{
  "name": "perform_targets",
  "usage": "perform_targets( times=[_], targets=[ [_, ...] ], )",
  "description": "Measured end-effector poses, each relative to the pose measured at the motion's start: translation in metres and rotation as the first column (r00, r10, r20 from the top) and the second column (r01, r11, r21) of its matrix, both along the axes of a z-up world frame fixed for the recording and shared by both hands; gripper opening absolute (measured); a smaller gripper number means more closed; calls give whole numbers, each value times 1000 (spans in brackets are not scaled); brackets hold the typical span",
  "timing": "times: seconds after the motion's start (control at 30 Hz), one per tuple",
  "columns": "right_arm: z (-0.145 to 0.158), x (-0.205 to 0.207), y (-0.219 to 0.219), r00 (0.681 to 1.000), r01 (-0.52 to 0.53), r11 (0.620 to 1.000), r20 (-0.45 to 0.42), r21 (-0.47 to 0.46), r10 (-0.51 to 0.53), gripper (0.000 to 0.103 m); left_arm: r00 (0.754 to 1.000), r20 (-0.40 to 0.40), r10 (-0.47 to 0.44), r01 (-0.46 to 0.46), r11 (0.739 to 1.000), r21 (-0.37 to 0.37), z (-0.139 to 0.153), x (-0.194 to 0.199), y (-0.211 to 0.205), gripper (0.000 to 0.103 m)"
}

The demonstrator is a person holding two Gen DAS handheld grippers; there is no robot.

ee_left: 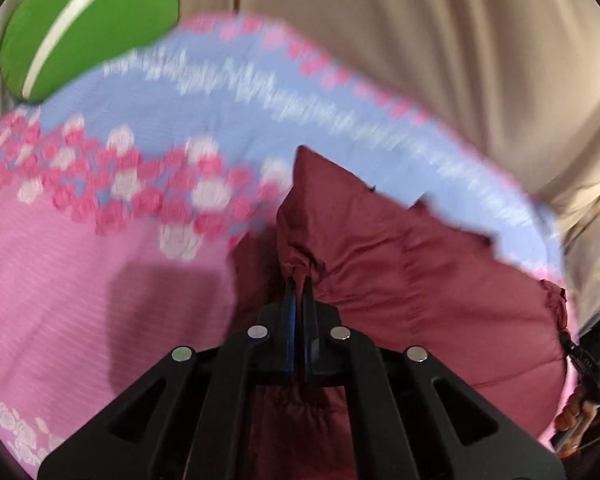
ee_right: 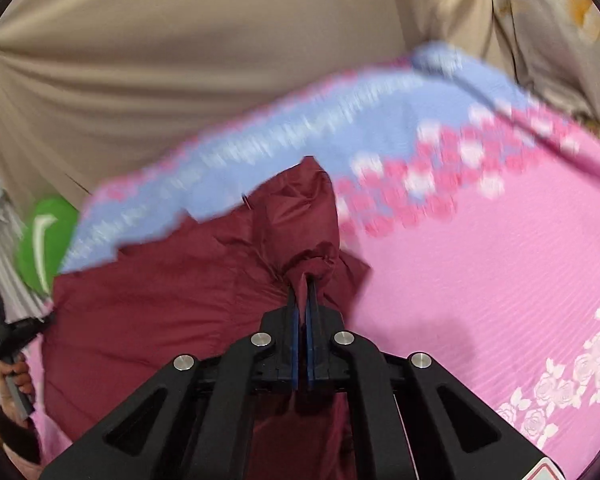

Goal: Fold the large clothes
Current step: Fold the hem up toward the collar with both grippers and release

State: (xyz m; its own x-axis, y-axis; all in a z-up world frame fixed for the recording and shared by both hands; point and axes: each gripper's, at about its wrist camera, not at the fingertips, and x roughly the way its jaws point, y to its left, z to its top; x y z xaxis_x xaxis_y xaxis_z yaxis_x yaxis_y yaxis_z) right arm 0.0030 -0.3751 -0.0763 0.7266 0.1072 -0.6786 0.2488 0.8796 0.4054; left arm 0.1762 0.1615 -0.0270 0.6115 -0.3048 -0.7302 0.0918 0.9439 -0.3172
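Observation:
A large maroon garment lies spread over a pink and blue floral bedspread. My left gripper is shut on a bunched corner of the maroon cloth, which rises in a peak just ahead of the fingertips. In the right wrist view the same garment stretches away to the left, and my right gripper is shut on another gathered corner of it. Each gripper also shows at the edge of the other's view, held in a hand: the right gripper and the left gripper, both at the garment's edge.
A green cushion with a white stripe lies at the bedspread's far corner, and shows as the green cushion in the right wrist view. Beige draped fabric fills the background beyond the bed. The bedspread extends bare to the right.

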Motion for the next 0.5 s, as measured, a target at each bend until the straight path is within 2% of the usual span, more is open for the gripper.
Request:
perform_targets(
  times=[0.07,0.13,0.2,0.23,0.3,0.33,0.37,0.4,0.43,0.5],
  targets=[
    [-30,16,2,996,-14,1000,-93,9,15,4,999,-49,0,2,999,32,-27,11,-9,2],
    [-17,10,5,995,20,998,-94,-51,-25,5,999,-31,20,-18,998,62,-25,6,-10,3],
    [9,-4,8,995,77,987,-46,-138,-84,11,998,31,58,-60,993,103,-2,-8,-4,5],
    [30,-16,13,994,112,976,7,-185,-113,17,992,98,83,-96,988,125,18,-21,-1,5],
    [57,-29,29,995,82,975,72,-208,-69,17,979,184,88,-113,985,130,48,-40,-3,6],
    [71,-33,49,994,13,979,105,-203,9,17,975,215,60,-85,991,106,62,-49,-8,6],
    [78,-33,62,992,-33,980,116,-197,57,17,971,241,1,-20,997,77,74,-60,-20,6],
    [83,-32,91,979,-133,974,128,-186,158,17,966,251,-66,50,996,67,80,-69,-35,6],
    [83,-29,119,959,-233,959,125,-164,254,17,958,251,-141,127,989,70,82,-77,-53,6],
    [71,-20,167,905,-408,907,88,-101,417,17,929,193,-317,305,948,89,69,-91,-100,7]
  ],
)
